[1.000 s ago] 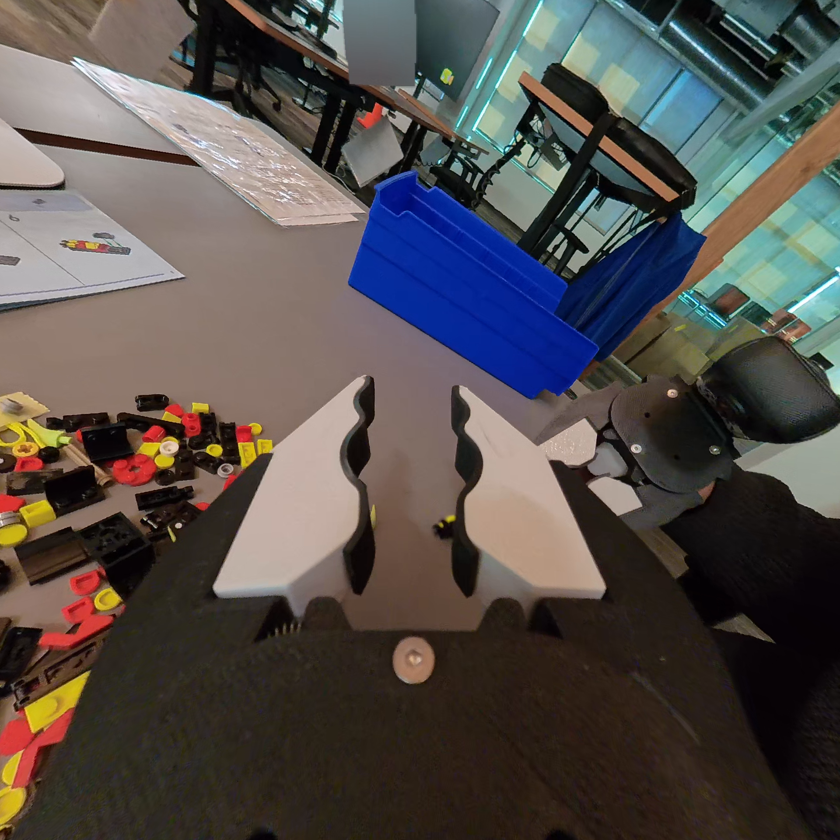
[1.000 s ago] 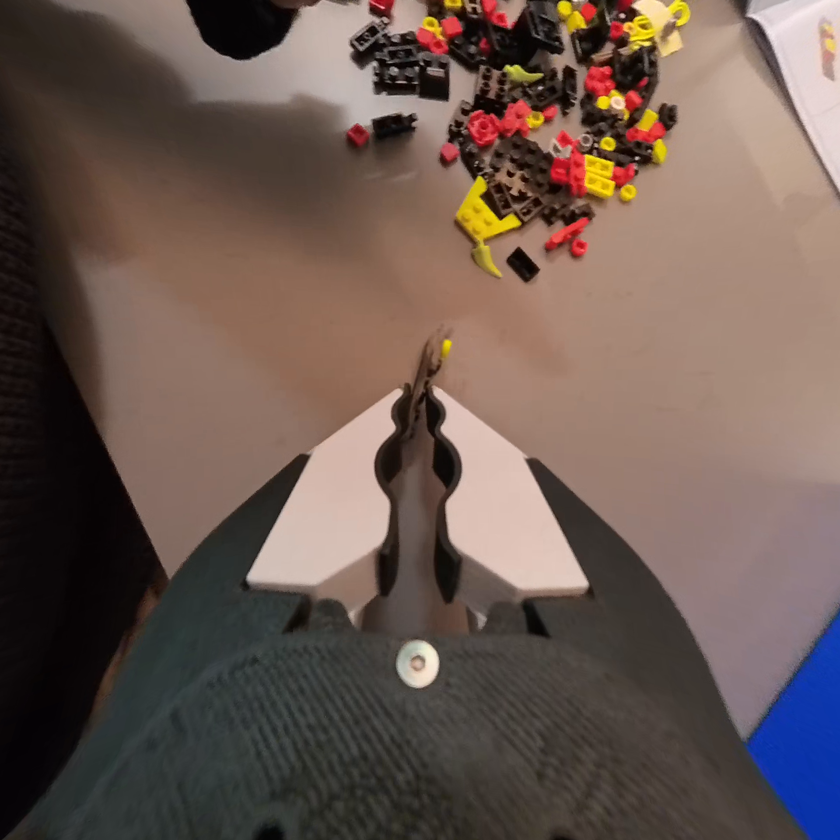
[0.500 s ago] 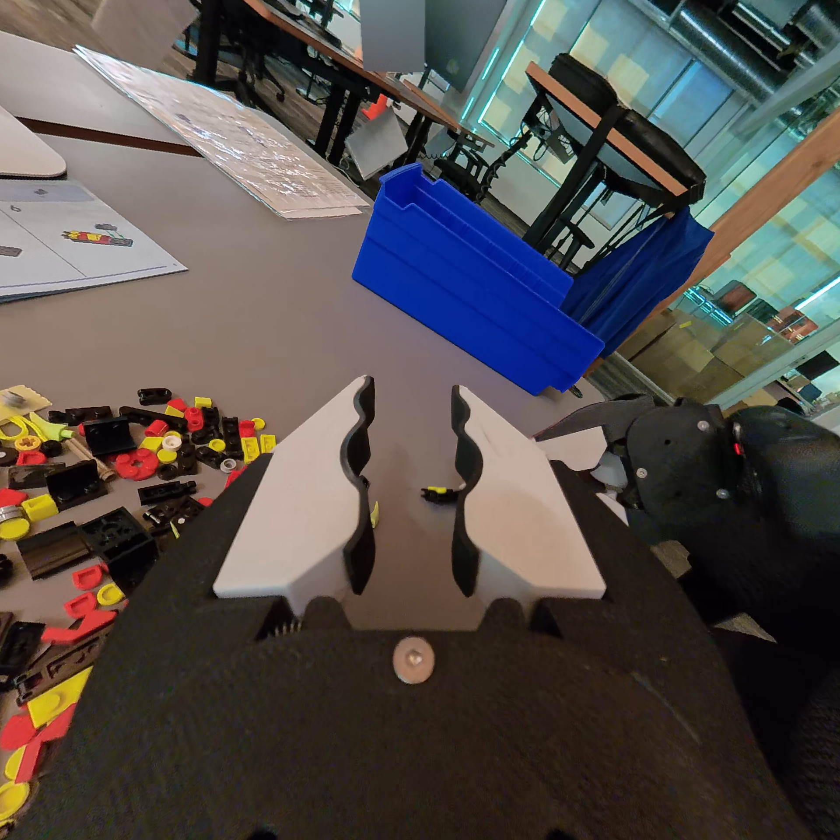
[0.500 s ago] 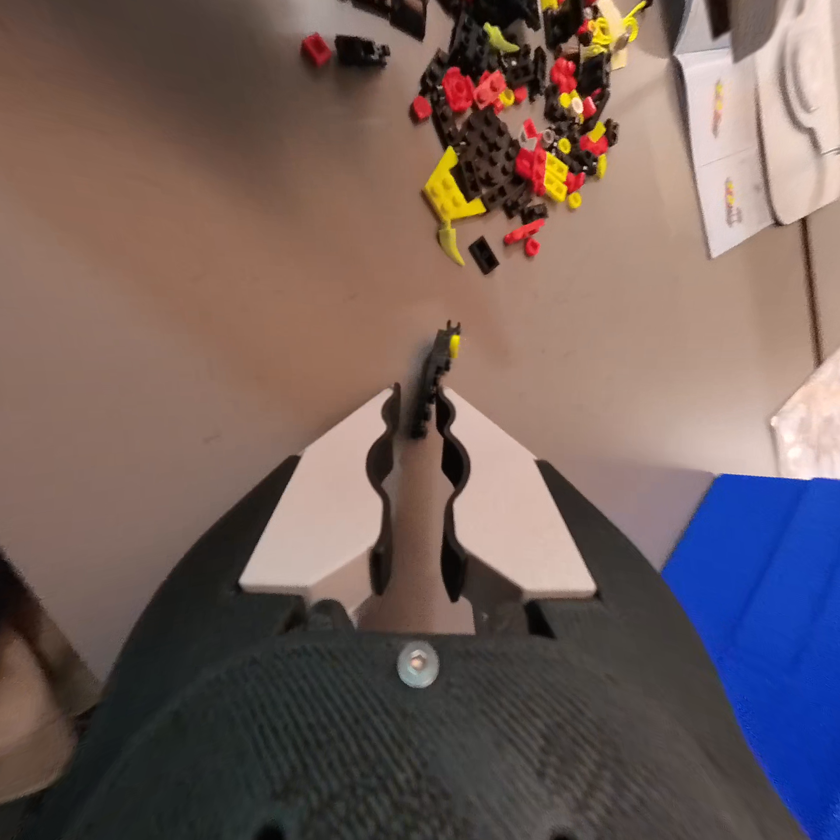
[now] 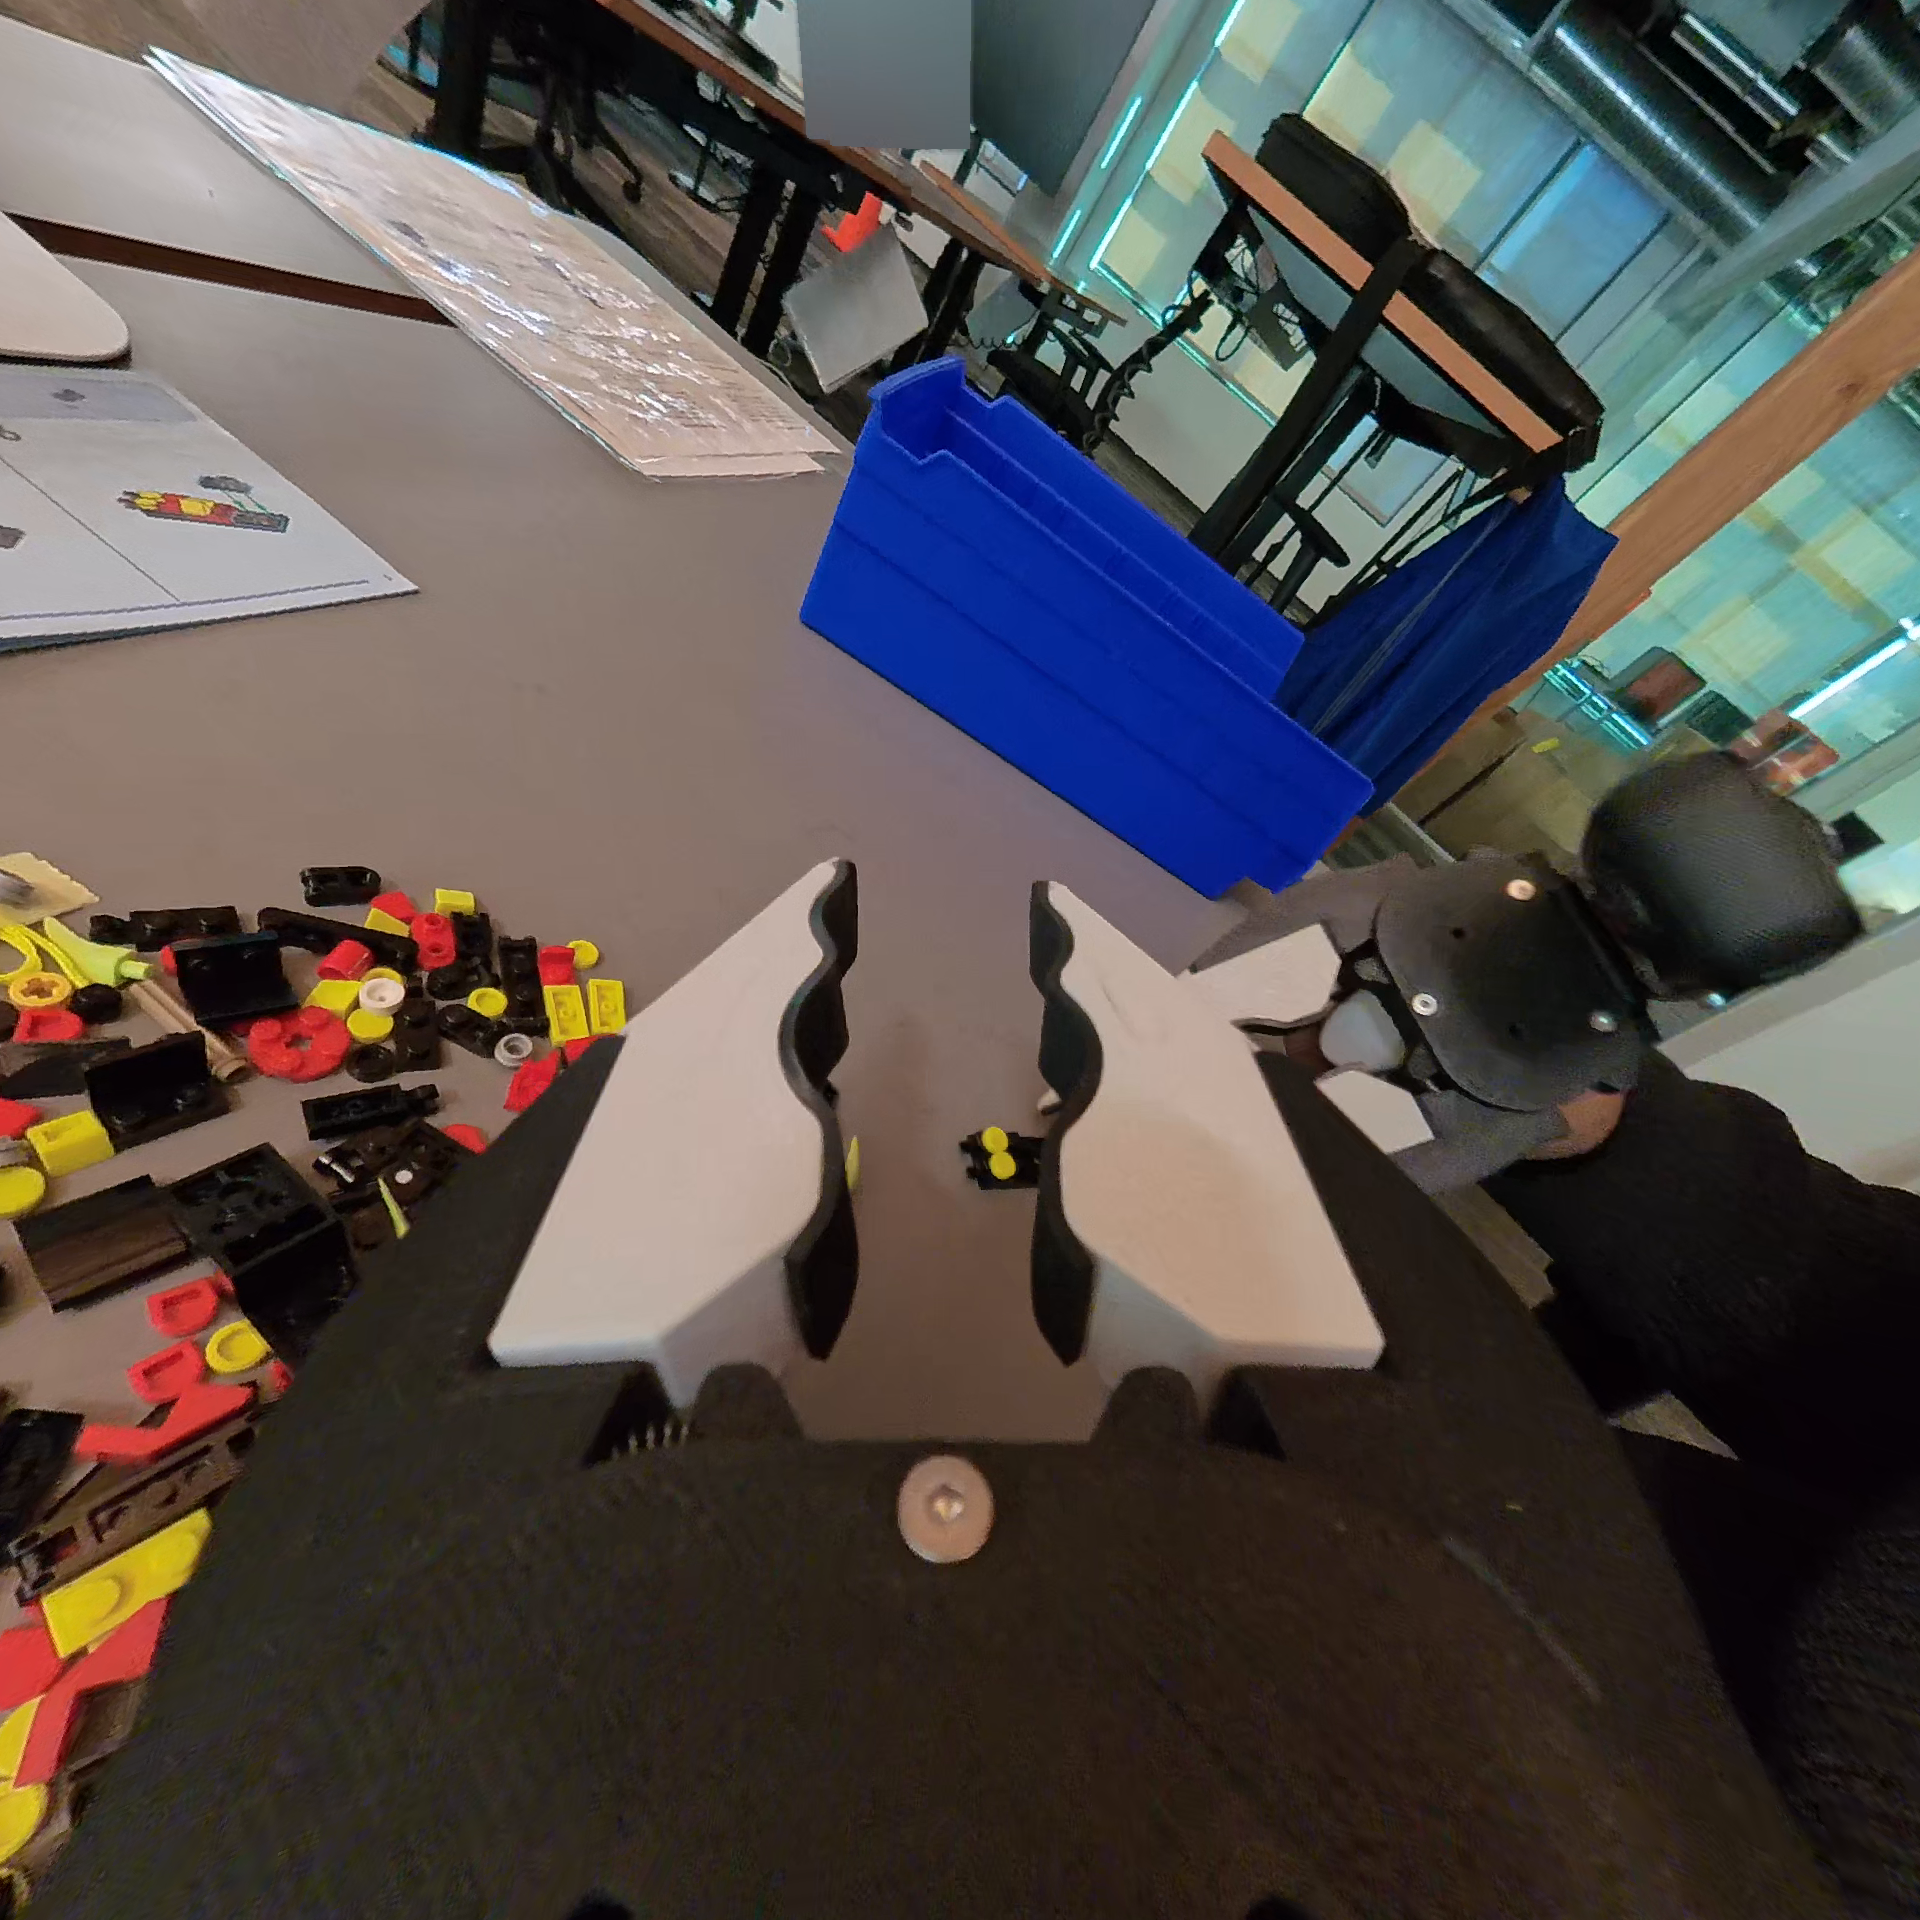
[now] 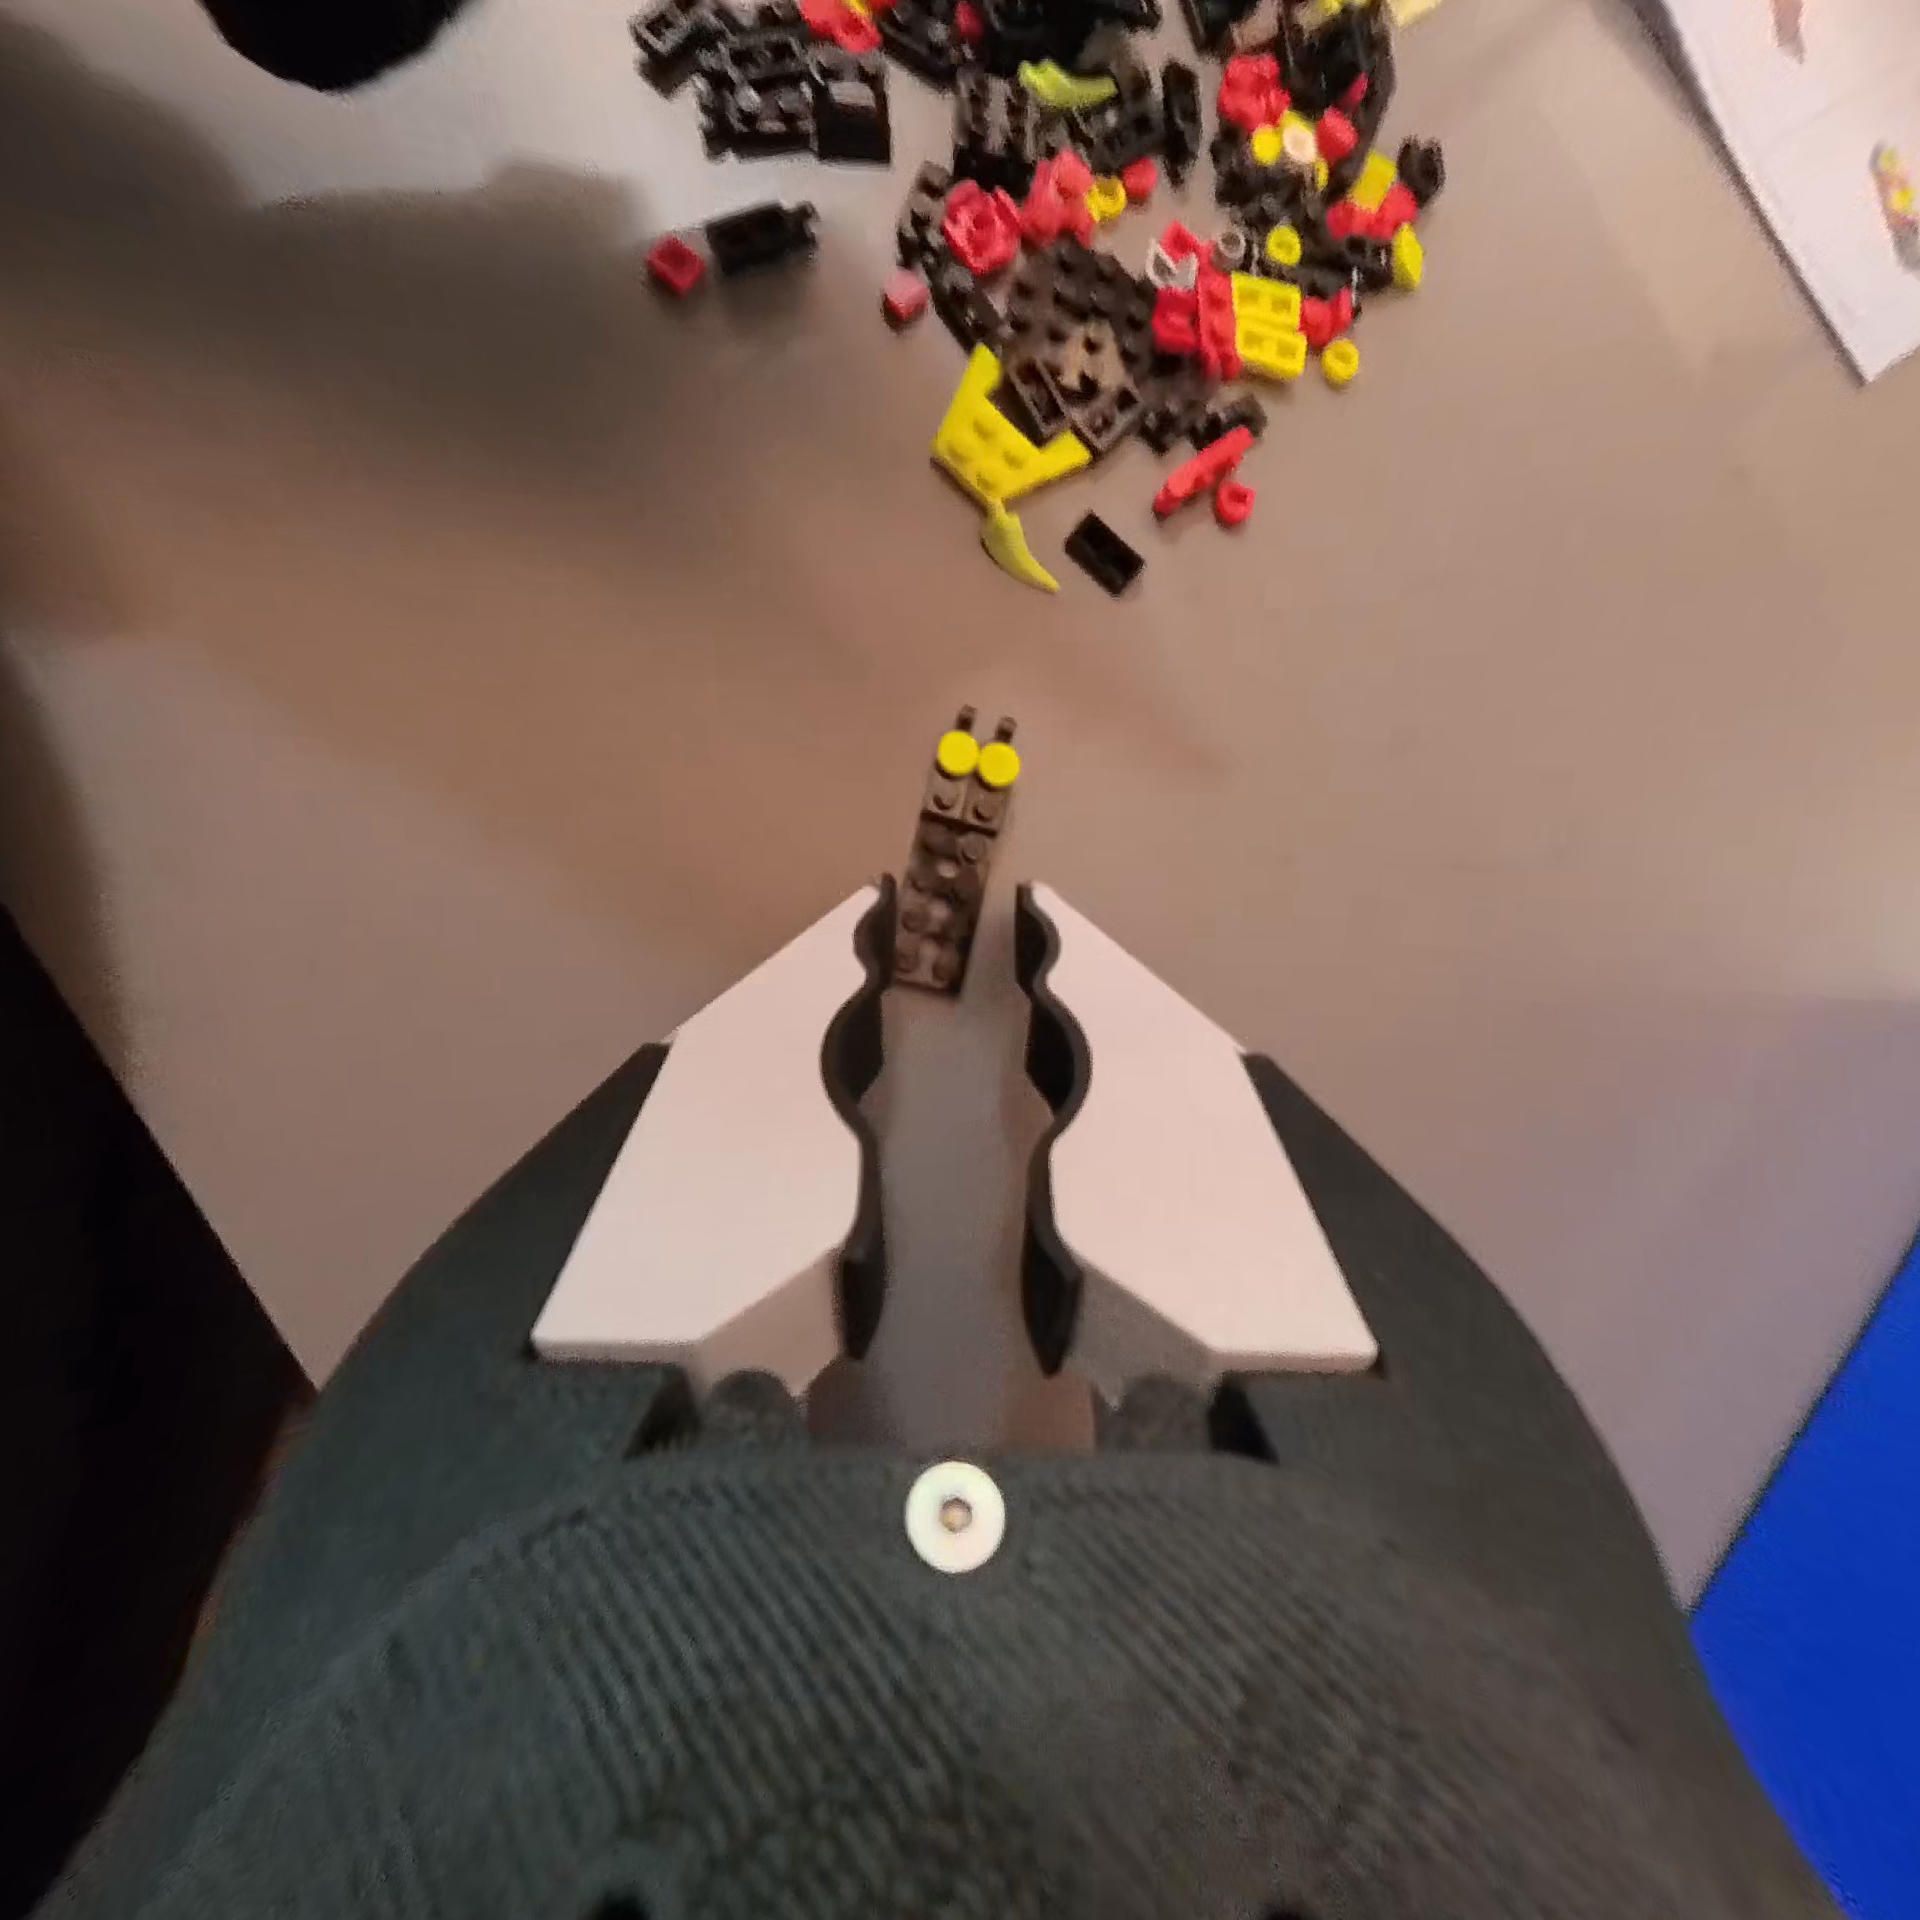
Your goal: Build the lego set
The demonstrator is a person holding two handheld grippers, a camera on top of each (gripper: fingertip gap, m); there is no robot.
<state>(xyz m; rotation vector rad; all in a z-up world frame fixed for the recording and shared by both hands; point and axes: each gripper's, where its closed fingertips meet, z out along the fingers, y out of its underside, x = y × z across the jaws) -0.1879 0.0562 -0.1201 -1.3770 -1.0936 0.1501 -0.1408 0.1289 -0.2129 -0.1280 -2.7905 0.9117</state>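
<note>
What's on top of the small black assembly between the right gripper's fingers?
Two round yellow studs sit side by side at the far end of the black assembly. The rest of its top shows bare black studs. Its underside, against the table, is hidden.

The small assembly [image 6: 951,883] is black with two yellow round studs; the loose brick pile [image 6: 1122,239] mixes black, red and yellow; the bin [image 5: 1049,644] is solid blue.

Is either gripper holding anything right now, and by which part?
Nothing is held. The right gripper is open around the black strip, which lies on the table; the left gripper is open and empty.
</note>
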